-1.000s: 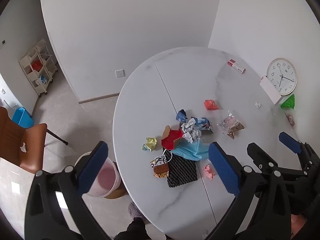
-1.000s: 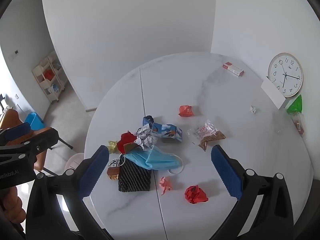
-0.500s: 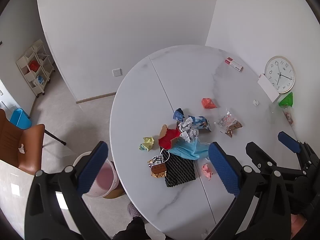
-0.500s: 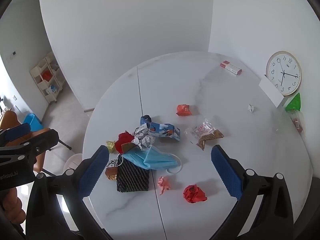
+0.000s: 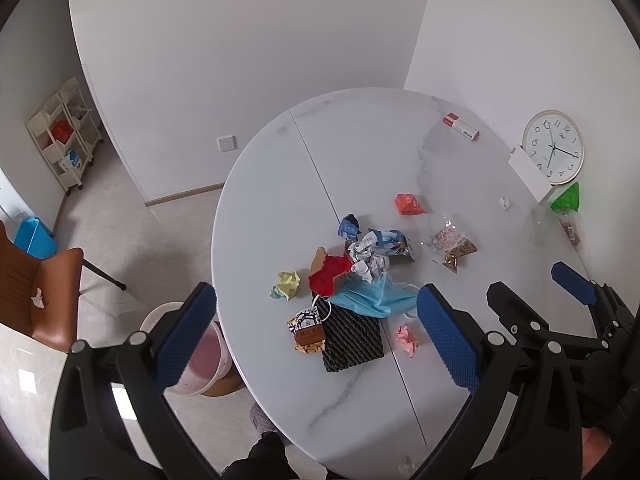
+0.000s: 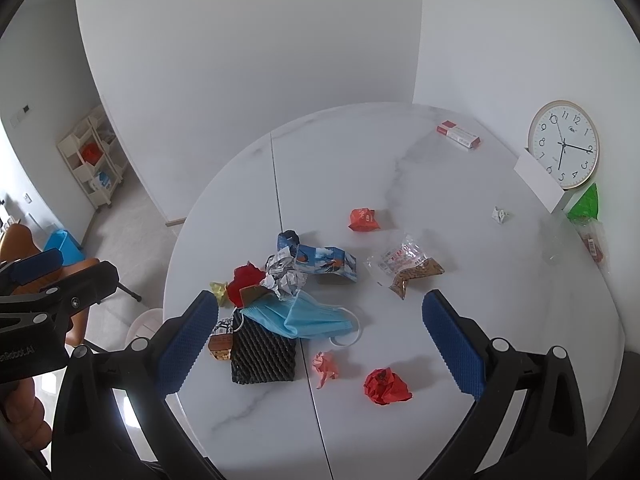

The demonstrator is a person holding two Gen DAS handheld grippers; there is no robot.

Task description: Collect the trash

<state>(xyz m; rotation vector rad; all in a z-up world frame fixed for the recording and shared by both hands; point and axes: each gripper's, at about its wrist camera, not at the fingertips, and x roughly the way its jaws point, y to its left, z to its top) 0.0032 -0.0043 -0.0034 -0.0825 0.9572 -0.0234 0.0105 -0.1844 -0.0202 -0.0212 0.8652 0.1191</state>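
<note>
Marble table [image 5: 280, 208] strewn with trash [image 6: 296, 304]; both tongs [image 5: 316, 336] [image 6: 320, 336] gape wide, empty.

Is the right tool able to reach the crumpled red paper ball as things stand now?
Probably yes. The right tool is open and empty, and the crumpled red paper ball lies alone on the white marble table, with nothing over it.
</note>
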